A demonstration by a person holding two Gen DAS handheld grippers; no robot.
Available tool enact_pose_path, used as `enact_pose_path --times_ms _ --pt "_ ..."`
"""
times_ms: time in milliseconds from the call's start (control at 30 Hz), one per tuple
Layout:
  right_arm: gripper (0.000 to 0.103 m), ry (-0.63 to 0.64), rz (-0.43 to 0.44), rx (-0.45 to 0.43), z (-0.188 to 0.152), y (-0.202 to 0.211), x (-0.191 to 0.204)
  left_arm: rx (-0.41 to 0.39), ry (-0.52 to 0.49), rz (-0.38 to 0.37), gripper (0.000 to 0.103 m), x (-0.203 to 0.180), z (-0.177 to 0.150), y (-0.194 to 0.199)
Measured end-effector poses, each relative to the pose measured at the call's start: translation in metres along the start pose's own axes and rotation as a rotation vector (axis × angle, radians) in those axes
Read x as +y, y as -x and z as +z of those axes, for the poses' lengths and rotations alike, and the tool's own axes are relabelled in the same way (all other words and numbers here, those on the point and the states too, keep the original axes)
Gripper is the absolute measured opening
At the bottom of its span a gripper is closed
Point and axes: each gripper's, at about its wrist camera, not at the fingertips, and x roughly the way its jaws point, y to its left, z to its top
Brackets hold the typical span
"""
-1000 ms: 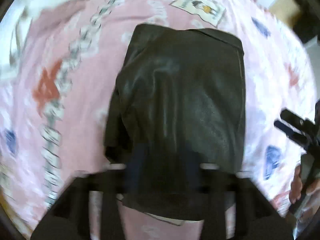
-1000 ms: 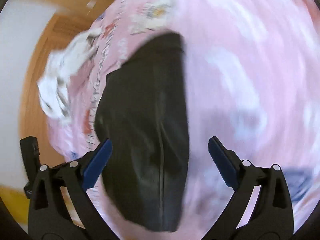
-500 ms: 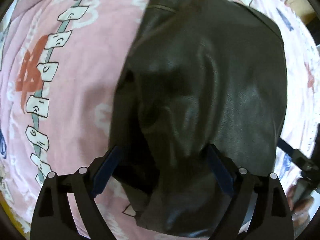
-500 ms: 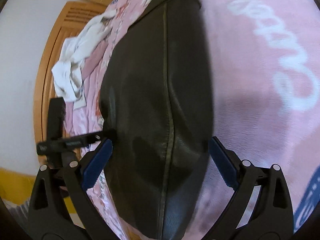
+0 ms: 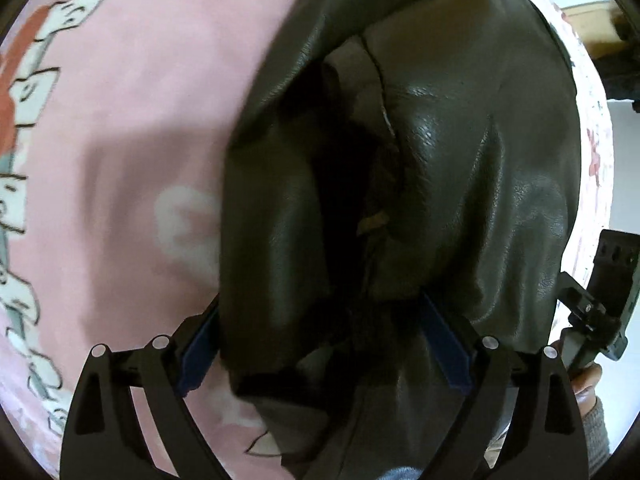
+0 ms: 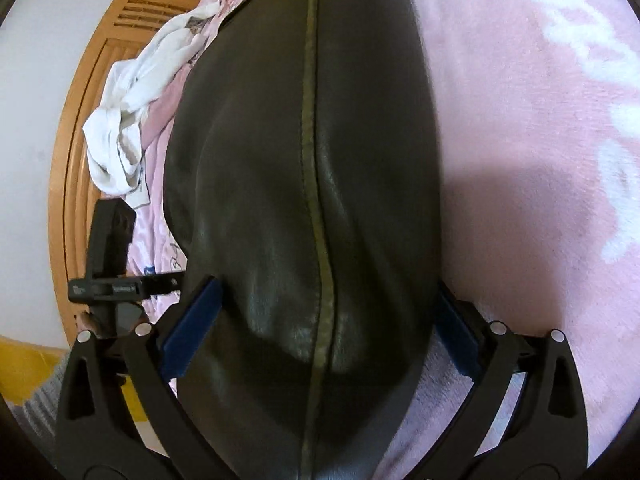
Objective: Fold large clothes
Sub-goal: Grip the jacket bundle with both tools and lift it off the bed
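Observation:
A black leather garment [image 5: 460, 160] lies folded on a pink patterned blanket [image 5: 120, 140]; in the right wrist view it [image 6: 280, 200] shows a long seam down its middle. My left gripper [image 5: 320, 344] is open, its blue-padded fingers [image 5: 196, 356] on either side of the garment's near edge at its left part, where a dark fold gapes. My right gripper [image 6: 320, 328] is open too, its fingers [image 6: 188, 328] straddling the near edge at the garment's right part. The garment hides most of each gripper's inner pads.
A crumpled white garment [image 6: 128, 120] lies on the blanket's far left by a wooden bed frame [image 6: 68, 160]. The left tool [image 6: 112, 264] shows in the right wrist view, the right tool [image 5: 600, 304] in the left wrist view. Pink blanket [image 6: 540, 140] stretches to the right.
Both grippers have come down and forward onto the garment's near edge. The garment now fills both views and sits between the open fingers.

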Motion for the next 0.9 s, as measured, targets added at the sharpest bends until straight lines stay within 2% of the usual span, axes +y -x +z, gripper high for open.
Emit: enact_pose_path --times_ms 100,133,200,300,400,500,600,633,700,733,800,867,900 --pt "0.098 0.002 0.019 -0.013 -0.001 0.0 -0.005 -0.005 0.002 -0.055 0.096 0.009 -0.002 -0.008" --pt "0.098 0.015 0.014 -0.018 -0.002 0.0 -0.004 -0.001 0.013 -0.093 0.096 0.013 -0.003 -0.01" --pt "0.098 0.054 -0.004 -0.047 -0.007 0.002 0.005 -0.002 0.001 -0.107 0.095 0.01 -0.005 -0.012" --pt "0.097 0.154 -0.034 -0.064 -0.013 0.002 0.029 -0.011 -0.026 -0.164 0.068 -0.005 -0.01 -0.007" --pt "0.097 0.107 -0.023 -0.073 -0.011 -0.003 0.025 -0.027 -0.06 -0.156 0.06 -0.017 -0.016 -0.006" --pt "0.098 0.052 0.004 -0.048 -0.001 -0.014 0.012 -0.033 -0.037 -0.197 0.06 -0.015 -0.015 -0.008" --pt "0.098 0.07 0.006 -0.025 0.005 -0.019 0.015 -0.044 -0.02 -0.195 0.074 -0.009 -0.018 -0.019" --pt "0.098 0.078 0.001 -0.026 0.005 -0.019 0.016 -0.045 -0.011 -0.205 0.076 -0.007 -0.018 -0.023" --pt "0.092 0.084 -0.018 -0.038 0.003 -0.016 0.018 -0.049 -0.001 -0.223 0.073 -0.01 -0.024 -0.03" --pt "0.088 0.08 -0.027 -0.045 0.002 -0.013 0.02 -0.053 -0.006 -0.225 0.059 -0.013 -0.025 -0.033" --pt "0.071 0.063 -0.002 -0.057 0.001 -0.007 0.023 -0.069 -0.025 -0.224 0.043 -0.015 -0.026 -0.017" --pt "0.063 0.047 0.021 -0.059 0.001 -0.003 0.03 -0.08 -0.043 -0.203 0.036 -0.023 -0.031 -0.009" --pt "0.056 0.045 0.042 -0.063 0.0 0.0 0.033 -0.082 -0.043 -0.201 0.033 -0.026 -0.033 -0.006"
